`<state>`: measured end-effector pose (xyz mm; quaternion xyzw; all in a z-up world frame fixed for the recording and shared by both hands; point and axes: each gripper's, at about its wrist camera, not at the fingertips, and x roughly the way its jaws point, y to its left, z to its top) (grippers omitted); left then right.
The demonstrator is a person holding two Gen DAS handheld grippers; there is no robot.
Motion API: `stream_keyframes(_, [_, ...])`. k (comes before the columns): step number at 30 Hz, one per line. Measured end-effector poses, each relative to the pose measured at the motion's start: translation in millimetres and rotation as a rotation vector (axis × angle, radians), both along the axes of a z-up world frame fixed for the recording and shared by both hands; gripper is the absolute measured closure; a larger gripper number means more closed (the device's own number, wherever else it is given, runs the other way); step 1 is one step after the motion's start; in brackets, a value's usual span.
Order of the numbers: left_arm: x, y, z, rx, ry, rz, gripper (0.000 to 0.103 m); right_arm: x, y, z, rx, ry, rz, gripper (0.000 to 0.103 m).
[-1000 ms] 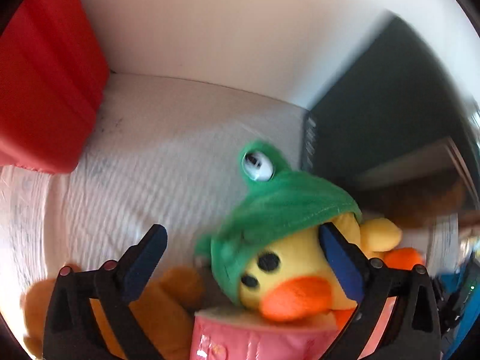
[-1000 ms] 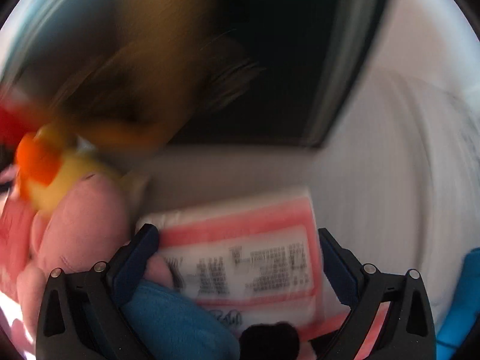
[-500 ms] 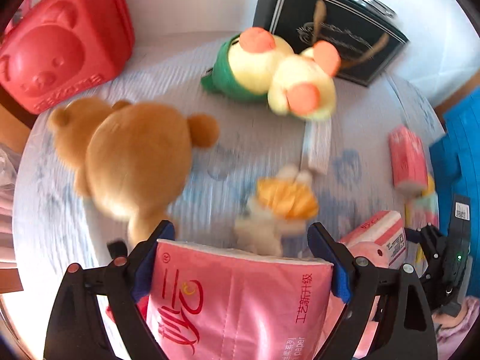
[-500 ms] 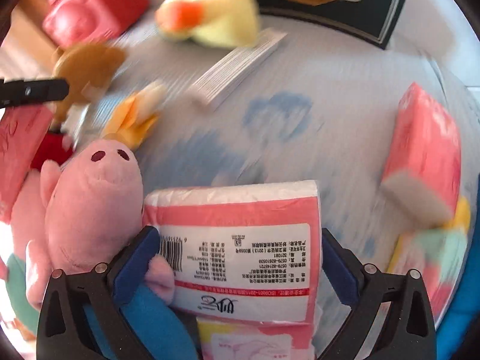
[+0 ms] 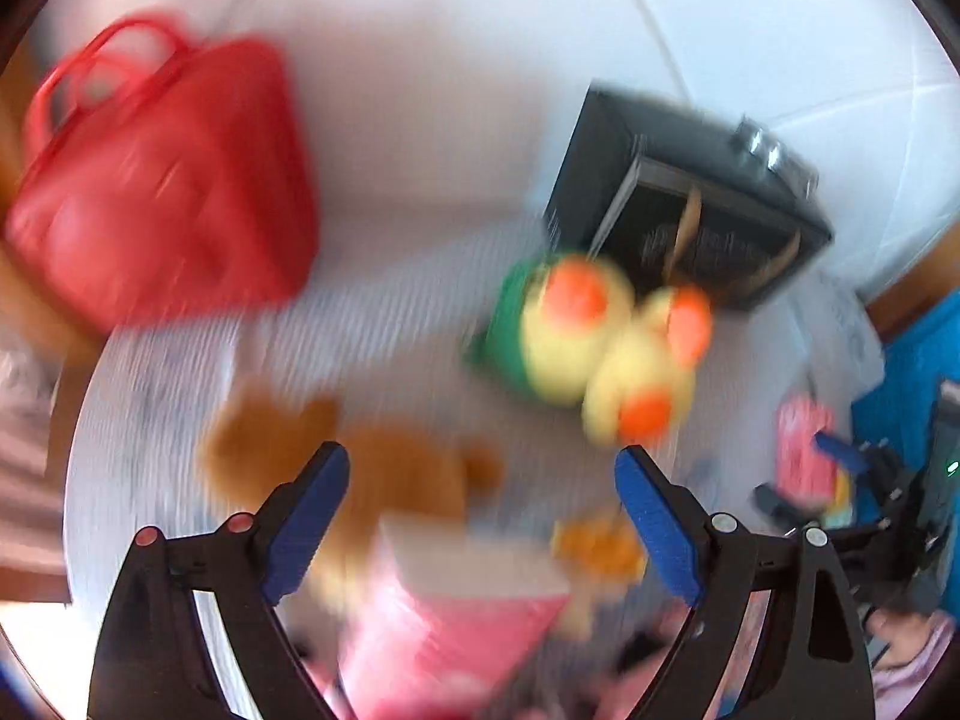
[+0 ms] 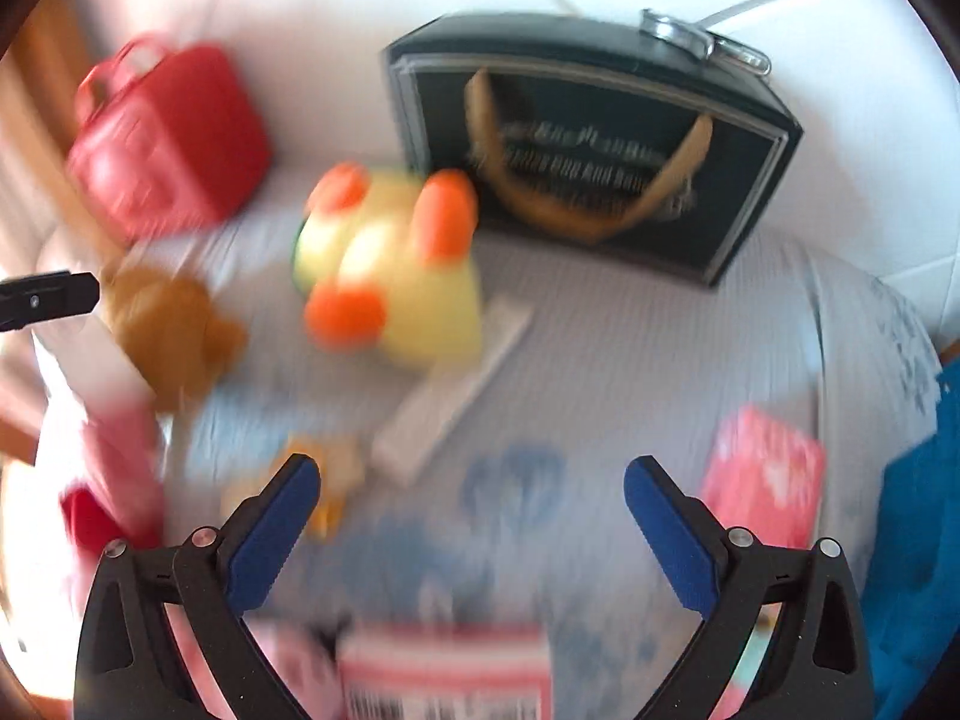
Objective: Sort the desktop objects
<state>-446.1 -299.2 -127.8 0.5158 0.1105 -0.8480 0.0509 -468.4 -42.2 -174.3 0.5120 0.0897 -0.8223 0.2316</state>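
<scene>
both views are smeared by motion; fine detail cannot be read.

left tongs (image 5: pixel 483 516): pads stand wide apart with nothing pressed between them. the large pink tissue pack (image 5: pixel 456 618) lies below the pads, near the frame bottom. half a second ago that pack filled the span between the pads; now it sits lower and clear of them, so the grip is off. the brown bear plush (image 5: pixel 360 468) shows behind the left pad and takes up less of the view than before. the yellow duck plush (image 5: pixel 600 348), with its green hood, lies on the table (image 5: pixel 372 324) in front of the dark gift box (image 5: pixel 690 210). the red bear-faced case (image 5: pixel 168 192) sits at the back left. the other tongs are visible at the far right edge next to a small pink pack (image 5: pixel 804 450).

right tongs (image 6: pixel 471 528): pads wide, nothing between them. the barcode tissue pack (image 6: pixel 444 678), wedged between the pads half a second ago, now lies below them at the frame bottom, apart from both. the pink pig plush seen earlier at the left is no longer in view. the white flat pack (image 6: pixel 450 396) lies just beside the duck. another pink pack (image 6: pixel 762 480) lies at the right, near the table edge. a small orange plush (image 6: pixel 324 474) sits behind the left pad. more of the table and the gift box shows than before.
</scene>
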Motion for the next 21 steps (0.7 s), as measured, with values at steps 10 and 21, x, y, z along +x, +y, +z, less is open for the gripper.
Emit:
stream_keyframes(10, [-132, -6, -72, -0.046, 0.052, 0.031, 0.012, -77, -77, -52, -0.004, 0.057, -0.012, 0.000])
stream_keyframes(21, [-50, 36, -99, 0.058, -0.029, -0.121, 0.011, -40, -57, -71, 0.151, -0.019, 0.302, 0.036])
